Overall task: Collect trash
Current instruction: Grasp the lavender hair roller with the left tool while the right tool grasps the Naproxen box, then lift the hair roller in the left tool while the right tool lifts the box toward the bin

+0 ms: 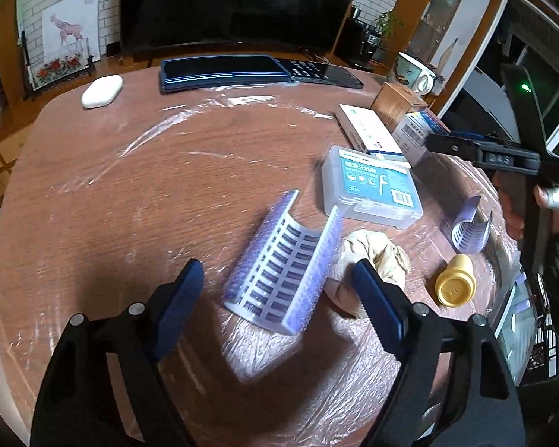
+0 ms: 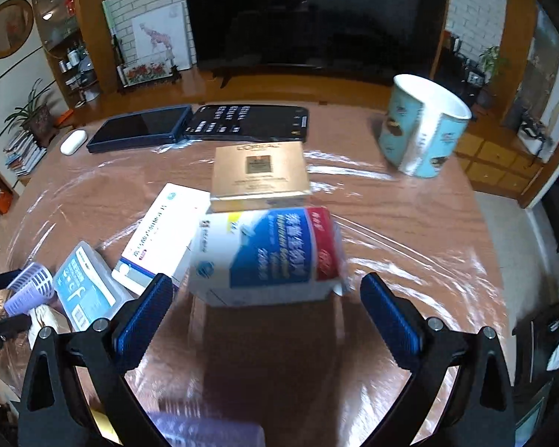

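Note:
A lavender slotted plastic tray lies on the film-covered round table, between the fingers of my left gripper. The jaws are open and the pads do not touch the tray. A crumpled beige paper wad sits just beyond the right finger. A yellow cap and a smaller lavender piece lie further right. My right gripper is open and holds nothing, with a white, blue and red carton just ahead of its fingertips. The carton is blurred.
A clear dental floss box, a white carton and a gold box crowd the middle. A blue mug stands far right. A tablet, a black device and a white case lie at the far edge.

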`<state>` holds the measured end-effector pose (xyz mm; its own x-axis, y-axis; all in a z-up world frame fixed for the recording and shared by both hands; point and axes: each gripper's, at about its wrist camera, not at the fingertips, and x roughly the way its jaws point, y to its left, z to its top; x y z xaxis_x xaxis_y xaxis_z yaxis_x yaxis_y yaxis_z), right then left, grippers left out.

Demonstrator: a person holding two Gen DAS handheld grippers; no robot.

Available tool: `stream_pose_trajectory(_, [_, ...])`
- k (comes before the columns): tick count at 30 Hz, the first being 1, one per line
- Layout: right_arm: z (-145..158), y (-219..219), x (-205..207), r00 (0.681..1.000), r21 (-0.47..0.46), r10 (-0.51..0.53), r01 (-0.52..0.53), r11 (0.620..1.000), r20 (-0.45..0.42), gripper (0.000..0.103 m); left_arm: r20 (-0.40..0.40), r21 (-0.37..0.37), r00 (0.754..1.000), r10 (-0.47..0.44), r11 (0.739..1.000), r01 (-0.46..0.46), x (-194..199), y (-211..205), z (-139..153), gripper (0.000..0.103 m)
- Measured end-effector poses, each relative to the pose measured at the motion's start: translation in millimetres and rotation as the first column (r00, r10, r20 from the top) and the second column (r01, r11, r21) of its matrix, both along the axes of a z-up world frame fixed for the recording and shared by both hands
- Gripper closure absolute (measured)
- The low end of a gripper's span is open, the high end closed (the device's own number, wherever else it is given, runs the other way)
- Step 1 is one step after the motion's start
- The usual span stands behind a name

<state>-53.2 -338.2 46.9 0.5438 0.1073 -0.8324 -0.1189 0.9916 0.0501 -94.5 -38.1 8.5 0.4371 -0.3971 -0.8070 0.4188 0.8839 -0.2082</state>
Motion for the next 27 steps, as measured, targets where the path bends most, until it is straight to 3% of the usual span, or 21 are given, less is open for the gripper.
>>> stream_pose_trajectory(8, [-11, 9, 17, 0.999, 0.008, 0.012, -0.012, 1.000, -0.036, 0.004, -0.034, -0.064, 0.999, -0.025, 0.998, 0.023, 13, 2, -1, 0.042])
stream_pose_trajectory(10, [-14, 7, 20, 0.999, 0.031, 0.011, -0.009, 0.999, -0.053, 0.004, -0.042, -0.073, 0.999, -0.035, 0.997, 0.032, 14, 1, 0, 0.044])
stream_pose_trajectory(17, [-14, -3, 14, 0.998, 0.115, -0.013, 0.020, 0.993, -0.057, 0.020, -0.070, -0.123, 0.997, -0.024, 0.992, 0.016, 13, 5, -2, 0.055])
stream_pose_trajectory(27, [3, -8, -4, 0.999, 0.178, -0.042, 0.044, 0.983, -0.015, 0.022, -0.085, -0.166, 0.995, 0.047, 0.984, -0.060, 6, 11, 0, 0.059])
